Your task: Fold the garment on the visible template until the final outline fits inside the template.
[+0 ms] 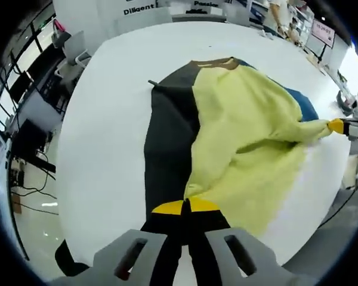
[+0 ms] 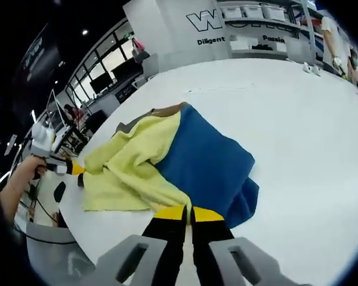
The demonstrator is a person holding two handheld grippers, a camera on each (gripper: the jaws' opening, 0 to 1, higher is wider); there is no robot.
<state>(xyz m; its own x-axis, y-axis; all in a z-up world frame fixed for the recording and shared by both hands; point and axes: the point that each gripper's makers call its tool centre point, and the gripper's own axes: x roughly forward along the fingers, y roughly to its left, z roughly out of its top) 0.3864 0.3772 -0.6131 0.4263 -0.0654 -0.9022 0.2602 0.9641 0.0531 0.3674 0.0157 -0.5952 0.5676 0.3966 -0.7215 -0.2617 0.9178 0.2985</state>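
One garment, yellow, dark grey and blue, lay on the white table toward 12 o'clock. The left gripper and right gripper each pinched a yellow edge, jaws narrowed; their tips hid the pinched cloth. No template could be made out.

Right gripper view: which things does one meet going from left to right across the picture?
Person's hand → left gripper → yellow part of the garment → blue part of the garment → bare white table.
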